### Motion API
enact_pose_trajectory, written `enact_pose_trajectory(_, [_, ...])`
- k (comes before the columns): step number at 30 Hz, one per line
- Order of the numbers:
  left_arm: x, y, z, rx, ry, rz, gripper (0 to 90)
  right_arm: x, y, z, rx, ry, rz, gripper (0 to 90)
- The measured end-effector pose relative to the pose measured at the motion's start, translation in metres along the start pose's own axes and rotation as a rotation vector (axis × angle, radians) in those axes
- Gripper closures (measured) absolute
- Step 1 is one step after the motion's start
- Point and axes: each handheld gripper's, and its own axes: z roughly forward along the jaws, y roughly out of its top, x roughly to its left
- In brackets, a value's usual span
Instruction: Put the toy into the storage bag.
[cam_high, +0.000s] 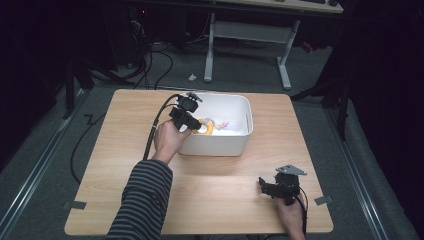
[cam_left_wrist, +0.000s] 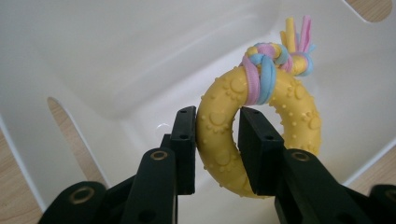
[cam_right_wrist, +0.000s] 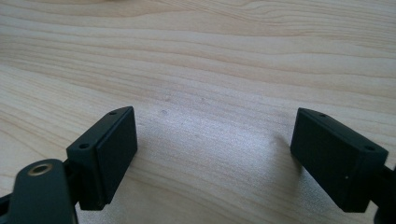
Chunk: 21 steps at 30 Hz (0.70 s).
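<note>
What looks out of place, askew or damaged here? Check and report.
Nothing stands out. The left gripper is shut on the yellow ring toy over the white bin, which sits upright and intact. The right gripper rests open, nothing between its jaws, above bare wooden table.

Bright lit table (cam_high: 210, 200), dark surroundings (near jaws blurred).

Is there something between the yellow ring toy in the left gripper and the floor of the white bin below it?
Nothing visible blocks it. The left gripper is shut on the yellow ring toy inside the white bin, and the bin's floor beneath the toy looks bare. The braided rope hangs from the toy itself.
</note>
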Motion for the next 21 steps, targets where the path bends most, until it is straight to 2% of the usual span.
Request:
enact_pose_trajectory(7, [-0.0030,0.0007,0.0044,0.011,0.007,0.012,68.2,0.0001,0.0000,-0.0001,0.001,0.000,0.001,14.6])
enact_pose_trajectory(17, [-0.0022,0.0010,0.0074,0.025,-0.001,0.007,67.7,0.0000,0.0000,-0.0001,0.001,0.000,0.000,14.6])
enact_pose_trajectory(21, [-0.0009,0.0013,0.0064,0.007,-0.030,-0.006,64.6,0.0000,0.0000,0.0000,0.000,0.000,0.000,14.6])
